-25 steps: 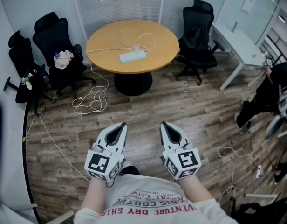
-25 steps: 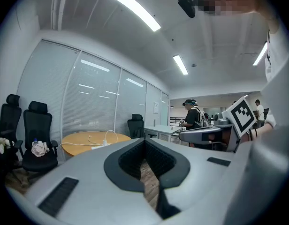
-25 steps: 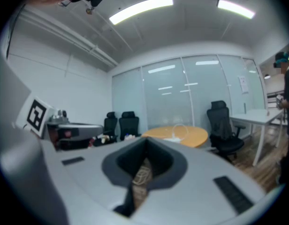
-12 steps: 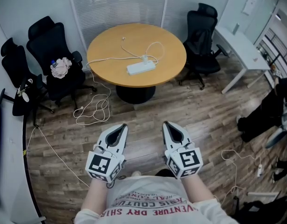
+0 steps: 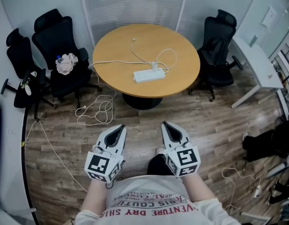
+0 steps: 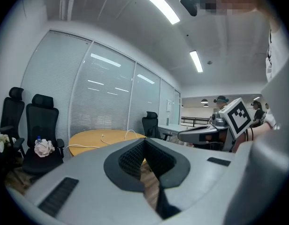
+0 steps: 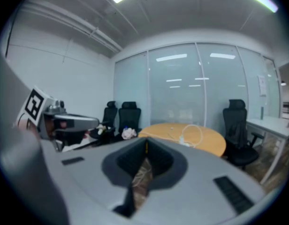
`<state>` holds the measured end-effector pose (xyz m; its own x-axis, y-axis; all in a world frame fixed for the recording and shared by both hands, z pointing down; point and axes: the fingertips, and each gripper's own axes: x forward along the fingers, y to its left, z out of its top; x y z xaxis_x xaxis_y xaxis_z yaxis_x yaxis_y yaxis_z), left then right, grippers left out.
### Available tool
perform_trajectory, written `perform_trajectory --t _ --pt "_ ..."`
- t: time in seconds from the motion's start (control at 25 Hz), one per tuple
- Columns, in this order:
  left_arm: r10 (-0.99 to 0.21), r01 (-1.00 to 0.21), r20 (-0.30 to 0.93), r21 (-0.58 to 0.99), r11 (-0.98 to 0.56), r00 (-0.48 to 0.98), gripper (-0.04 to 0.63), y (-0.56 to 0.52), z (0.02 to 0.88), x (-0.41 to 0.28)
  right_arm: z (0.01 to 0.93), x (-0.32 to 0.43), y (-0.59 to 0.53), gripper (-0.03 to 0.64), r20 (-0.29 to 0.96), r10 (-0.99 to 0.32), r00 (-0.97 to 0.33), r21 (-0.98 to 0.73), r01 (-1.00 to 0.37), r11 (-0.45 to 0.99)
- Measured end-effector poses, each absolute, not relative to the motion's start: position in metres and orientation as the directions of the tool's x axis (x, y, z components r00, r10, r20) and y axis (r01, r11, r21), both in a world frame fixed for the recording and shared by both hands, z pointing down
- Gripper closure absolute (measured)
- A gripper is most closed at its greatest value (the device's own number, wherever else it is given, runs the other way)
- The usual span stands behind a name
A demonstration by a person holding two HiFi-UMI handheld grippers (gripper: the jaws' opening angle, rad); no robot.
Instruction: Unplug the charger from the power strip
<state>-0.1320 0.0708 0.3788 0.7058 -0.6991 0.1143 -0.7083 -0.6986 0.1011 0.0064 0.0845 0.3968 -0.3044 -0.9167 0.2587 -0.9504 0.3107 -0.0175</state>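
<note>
Bare wood-plank floor [image 5: 215,121] lies open up to the round orange-wood surface [image 5: 114,43], whose near edge before the white oblong power strip [image 5: 148,75] is free. Black office chairs [image 5: 55,36] crowd its left and another black chair [image 5: 219,36] its right. A loose white cable [image 5: 94,112] coils on the floor.

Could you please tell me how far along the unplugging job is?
Nothing looks done yet: the charger appears plugged into the power strip on the round table. Nothing is in hand: the left gripper and right gripper are shut and empty, well short of the table. Left: reach the power strip, grip the charger, pull it out.
</note>
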Motion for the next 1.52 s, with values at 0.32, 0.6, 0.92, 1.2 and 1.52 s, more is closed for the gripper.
perform_trajectory --t 0.32,0.6,0.92,1.2,1.52 --pt "-0.793 -0.803 0.127 0.083 -0.59 0.596 0.563 -0.012 0.375 -0.058 0.394 0.084 -0.02 0.589 0.268 -0.859 -0.437 -0.033 -0.895 0.445" --pt "-0.819 -0.832 0.15 0.112 -0.543 0.554 0.563 -0.079 0.385 0.011 0.416 0.151 -0.091 0.589 0.346 -0.791 -0.504 -0.051 -0.852 0.52" --pt "-0.835 -0.868 0.237 0.122 -0.481 0.496 0.563 -0.144 0.411 0.026 0.444 0.182 -0.16 0.589 0.403 -0.765 -0.501 -0.093 -0.855 0.511" --pt "-0.806 -0.835 0.217 0.15 -0.53 0.551 0.563 -0.219 0.427 0.022 0.463 0.166 -0.22 0.589 0.441 -0.756 -0.483 -0.095 -0.863 0.496" --pt "-0.768 -0.799 0.227 0.099 -0.593 0.598 0.563 -0.314 0.45 0.009 0.492 0.146 -0.293 0.589 0.51 -0.747 -0.426 -0.1 -0.892 0.441"
